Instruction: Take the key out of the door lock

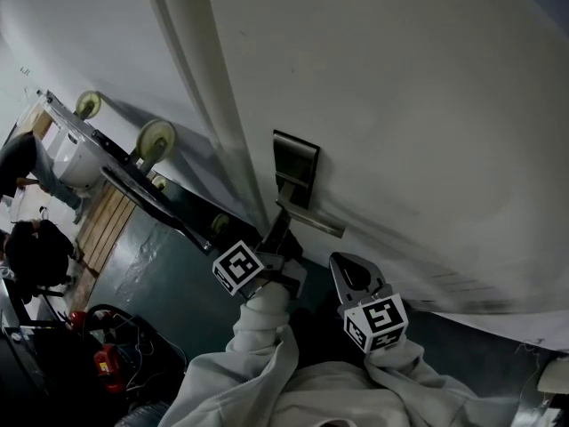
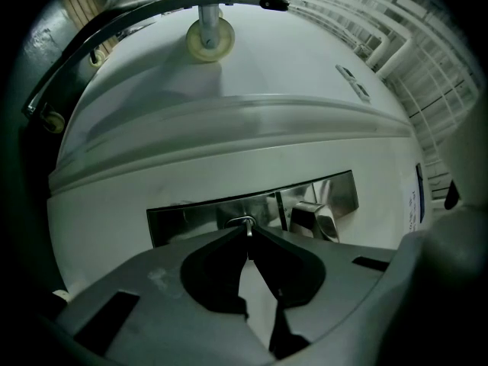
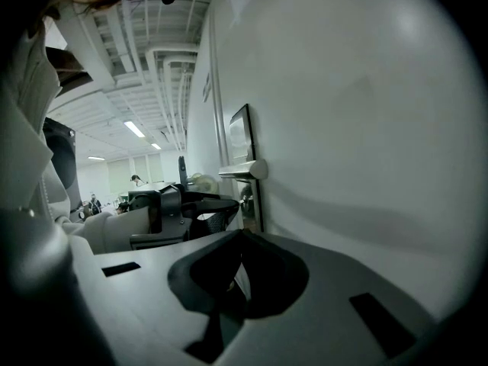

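Observation:
A steel lock plate (image 1: 295, 169) with a lever handle (image 1: 311, 217) sits on the white door (image 1: 418, 105). My left gripper (image 1: 279, 229) reaches up to the plate just below the handle. In the left gripper view its jaws are shut on a small metal key (image 2: 245, 225) at the lock plate (image 2: 198, 216), with the handle (image 2: 319, 219) to the right. My right gripper (image 1: 354, 272) hangs back from the door, shut with nothing in it. The right gripper view shows my right gripper (image 3: 242, 232), the left gripper (image 3: 179, 204) beside the door and the handle (image 3: 244, 171) above it.
A dark trolley frame with pale wheels (image 1: 156, 139) leans by the door's left edge, over a dark floor. A person (image 1: 27, 163) stands far left. Red gear and cables (image 1: 107, 363) lie at the lower left. My white sleeves (image 1: 267, 363) fill the bottom.

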Demonstrator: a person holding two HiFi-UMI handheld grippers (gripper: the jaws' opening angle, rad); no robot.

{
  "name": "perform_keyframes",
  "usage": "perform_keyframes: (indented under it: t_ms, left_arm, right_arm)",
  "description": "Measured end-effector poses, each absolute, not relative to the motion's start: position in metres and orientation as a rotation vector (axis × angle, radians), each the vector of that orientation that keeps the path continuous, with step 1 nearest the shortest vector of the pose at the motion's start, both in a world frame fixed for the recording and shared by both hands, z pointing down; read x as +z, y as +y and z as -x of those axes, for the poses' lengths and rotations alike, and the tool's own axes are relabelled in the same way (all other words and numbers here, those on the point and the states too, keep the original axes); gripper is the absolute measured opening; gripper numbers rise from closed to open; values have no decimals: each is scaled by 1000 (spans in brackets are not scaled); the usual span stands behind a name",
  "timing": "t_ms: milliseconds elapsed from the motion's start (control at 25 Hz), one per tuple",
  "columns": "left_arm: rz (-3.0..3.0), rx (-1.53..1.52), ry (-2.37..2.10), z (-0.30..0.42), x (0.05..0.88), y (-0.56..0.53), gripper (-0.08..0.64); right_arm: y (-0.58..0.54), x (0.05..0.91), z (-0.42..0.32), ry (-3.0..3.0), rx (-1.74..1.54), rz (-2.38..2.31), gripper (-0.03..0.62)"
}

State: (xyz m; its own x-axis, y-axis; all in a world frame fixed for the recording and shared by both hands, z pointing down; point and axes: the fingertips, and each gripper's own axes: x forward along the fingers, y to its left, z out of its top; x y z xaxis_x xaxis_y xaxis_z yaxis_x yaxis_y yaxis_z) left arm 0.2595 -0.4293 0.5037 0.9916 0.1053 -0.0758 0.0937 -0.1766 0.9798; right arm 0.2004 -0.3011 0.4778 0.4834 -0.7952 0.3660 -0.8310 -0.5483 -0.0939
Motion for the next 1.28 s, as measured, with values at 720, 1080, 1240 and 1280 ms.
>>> perform_keyframes:
  t_ms: [720,1080,1240,1280]
  left_arm:
    - [-1713,11,113,-256,503,-428,25]
    - [-1694,-33,145,-206,503,-429,25]
    - [-1709,-48,145,-191,501,-432,25]
    - [-1702,-48,140,-187,502,-432,25]
  right_arm:
    - [-299,472,-193,-1437,554,-2619,52]
    - [-297,482,-186,-1442,571,-2609,52]
    - [-306,484,-175,-1482,571,-2593,52]
    - [-308,485,-172,-1494,570,-2588,52]
